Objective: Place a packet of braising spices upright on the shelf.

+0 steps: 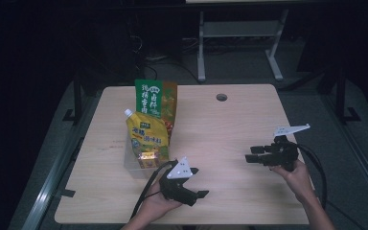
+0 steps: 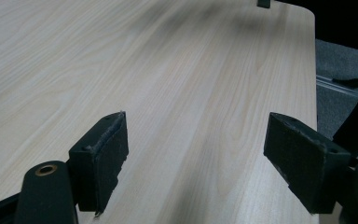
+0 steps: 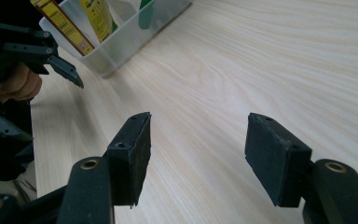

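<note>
A clear plastic bin [image 1: 133, 165] stands on the left half of the pale wooden table [image 1: 230, 120]. In it stand a yellow spouted pouch [image 1: 146, 136] and, behind that, a green and orange packet [image 1: 155, 98]. My left gripper [image 1: 199, 183] rests near the front edge, just right of the bin, open with bare tabletop between its pads [image 2: 107, 149]. My right gripper [image 1: 251, 154] hovers at the right side, pointing left, open and empty. In the right gripper view its jaws [image 3: 198, 135] face the bin [image 3: 121, 42], the pouch [image 3: 98, 16] and the left gripper [image 3: 42, 51].
A round cable hole [image 1: 221, 97] sits near the table's far edge. A white metal frame [image 1: 239, 43] stands on the dark floor beyond the table. Black cables trail from both grippers toward the front edge.
</note>
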The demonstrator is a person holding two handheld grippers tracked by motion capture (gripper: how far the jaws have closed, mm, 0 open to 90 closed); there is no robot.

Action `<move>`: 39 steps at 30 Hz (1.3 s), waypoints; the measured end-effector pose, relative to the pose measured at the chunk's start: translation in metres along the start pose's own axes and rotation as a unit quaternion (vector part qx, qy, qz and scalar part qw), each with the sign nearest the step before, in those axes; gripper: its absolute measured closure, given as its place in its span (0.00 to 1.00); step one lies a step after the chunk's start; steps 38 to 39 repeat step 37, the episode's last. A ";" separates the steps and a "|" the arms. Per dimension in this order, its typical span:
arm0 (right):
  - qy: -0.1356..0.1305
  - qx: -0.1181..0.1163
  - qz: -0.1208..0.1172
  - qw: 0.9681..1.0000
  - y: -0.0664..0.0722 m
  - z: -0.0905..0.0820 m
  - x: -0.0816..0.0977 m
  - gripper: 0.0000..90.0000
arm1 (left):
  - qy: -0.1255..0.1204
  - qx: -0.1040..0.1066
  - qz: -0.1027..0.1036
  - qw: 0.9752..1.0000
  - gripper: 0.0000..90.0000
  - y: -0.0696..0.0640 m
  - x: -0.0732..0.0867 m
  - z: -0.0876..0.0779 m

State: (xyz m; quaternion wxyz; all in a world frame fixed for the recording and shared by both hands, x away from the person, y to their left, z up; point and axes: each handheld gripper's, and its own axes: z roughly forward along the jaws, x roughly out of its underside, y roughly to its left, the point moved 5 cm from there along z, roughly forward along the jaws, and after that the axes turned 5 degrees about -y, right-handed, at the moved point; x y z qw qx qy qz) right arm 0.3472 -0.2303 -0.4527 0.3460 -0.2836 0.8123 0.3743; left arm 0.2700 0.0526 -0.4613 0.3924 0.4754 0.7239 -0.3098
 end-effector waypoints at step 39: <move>-0.015 0.024 0.016 0.999 0.016 -0.023 0.053 0.37 | 0.009 -0.001 0.003 1.000 0.23 -0.002 0.004 0.003</move>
